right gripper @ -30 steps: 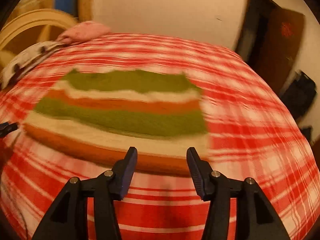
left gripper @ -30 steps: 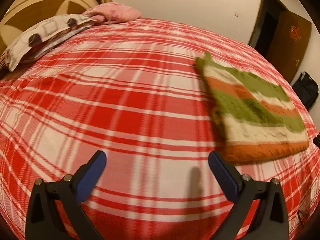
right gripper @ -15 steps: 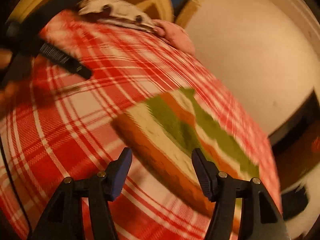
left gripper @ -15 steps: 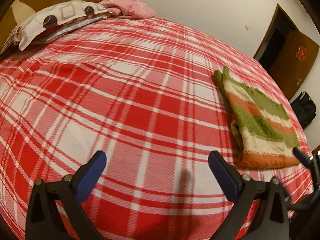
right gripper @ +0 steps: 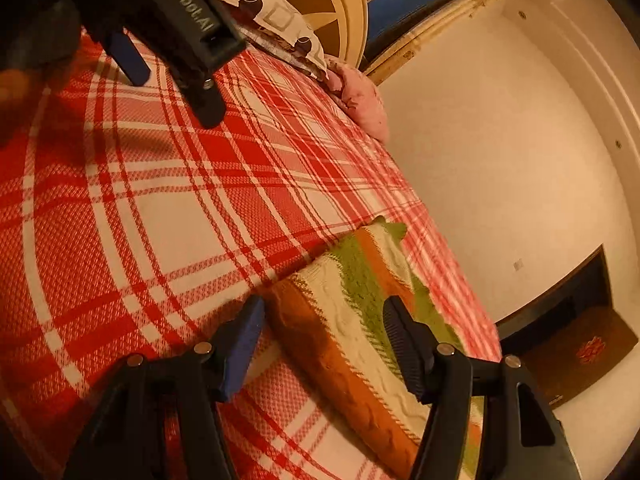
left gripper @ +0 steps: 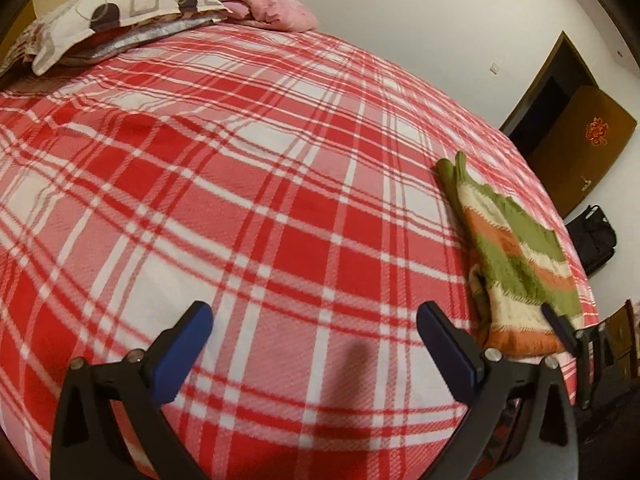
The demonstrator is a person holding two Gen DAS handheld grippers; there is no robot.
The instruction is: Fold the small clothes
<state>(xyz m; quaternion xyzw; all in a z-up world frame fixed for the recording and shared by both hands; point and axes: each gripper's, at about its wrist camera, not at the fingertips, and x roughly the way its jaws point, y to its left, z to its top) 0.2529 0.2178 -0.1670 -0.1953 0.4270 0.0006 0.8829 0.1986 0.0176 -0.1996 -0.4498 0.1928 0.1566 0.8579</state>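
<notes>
A folded knit garment [left gripper: 516, 256] with green, orange and cream stripes lies on the red plaid bed [left gripper: 240, 200] near its right edge. My left gripper [left gripper: 312, 328] is open and empty over bare bedspread, left of the garment. My right gripper [right gripper: 324, 324] is open and empty, hovering just above the garment's [right gripper: 360, 312] orange hem end. A fingertip of the right gripper [left gripper: 560, 326] shows at the garment's near corner in the left wrist view. The left gripper's body [right gripper: 172, 20] shows at the upper left of the right wrist view.
Pillows [left gripper: 120, 16] and a pink cloth [left gripper: 268, 8] lie at the head of the bed against a wooden headboard [right gripper: 312, 0]. A dark doorway [left gripper: 560, 120] and a black bag [left gripper: 596, 236] stand beyond the bed's right side.
The left gripper has turned left, so the garment has slid to the right of its view. The right gripper has rolled sideways and drawn close to the garment's hem. Both stay open.
</notes>
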